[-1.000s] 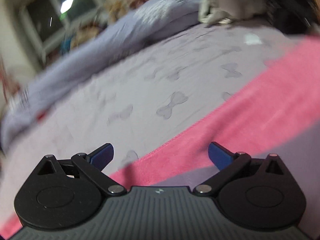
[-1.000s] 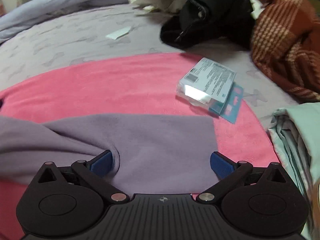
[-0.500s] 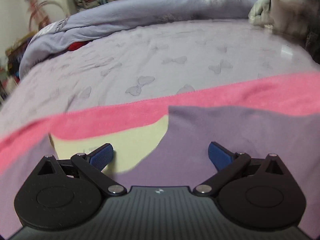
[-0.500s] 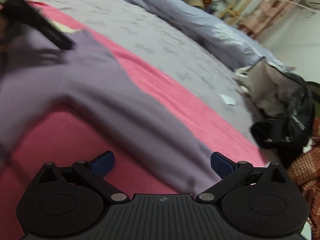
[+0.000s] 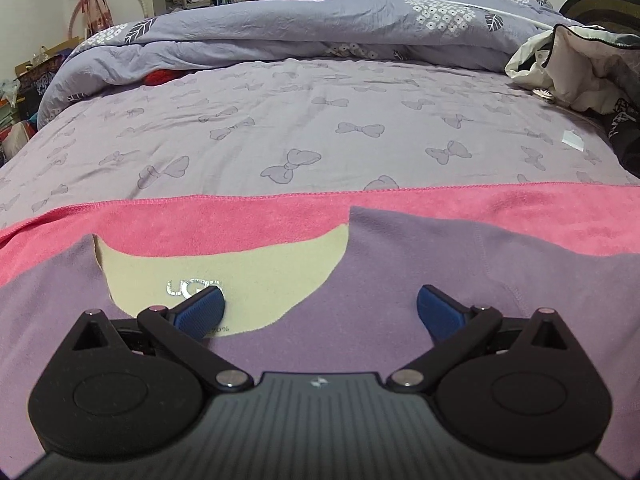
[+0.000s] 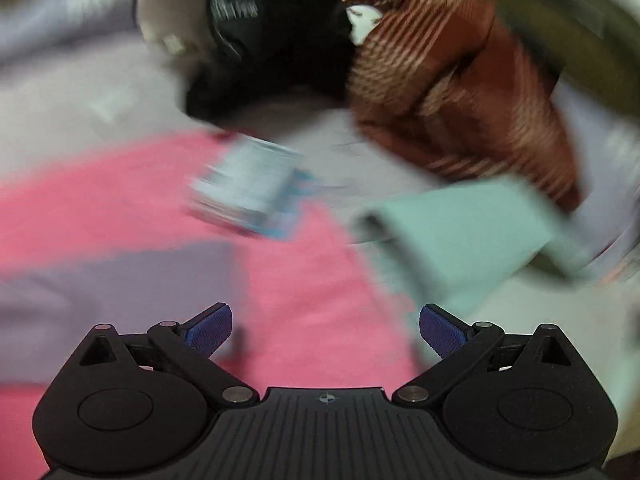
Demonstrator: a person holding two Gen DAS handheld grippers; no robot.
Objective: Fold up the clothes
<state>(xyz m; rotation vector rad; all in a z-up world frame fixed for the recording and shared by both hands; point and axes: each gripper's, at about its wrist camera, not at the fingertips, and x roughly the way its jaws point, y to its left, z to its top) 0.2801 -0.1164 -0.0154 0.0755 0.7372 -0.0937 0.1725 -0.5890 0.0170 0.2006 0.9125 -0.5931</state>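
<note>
Both grippers spread wide over a lilac fleece top, nothing held.

The lilac fleece top with cream lining [image 5: 400, 280] lies flat on a pink towel [image 5: 240, 220] across the bow-print bedsheet [image 5: 320, 120]; the left gripper [image 5: 320, 310] hangs released at its neckline. The right gripper [image 6: 325, 330], also released, sits over towel beside the hem in a blurred view. A careless pinch could catch towel too, or sweep the small printed box [image 6: 248, 188].

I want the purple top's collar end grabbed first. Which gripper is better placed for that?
Left. The left gripper is open right over the purple top's neckline, while the right gripper, also open, faces the pink towel beside the top.
</note>
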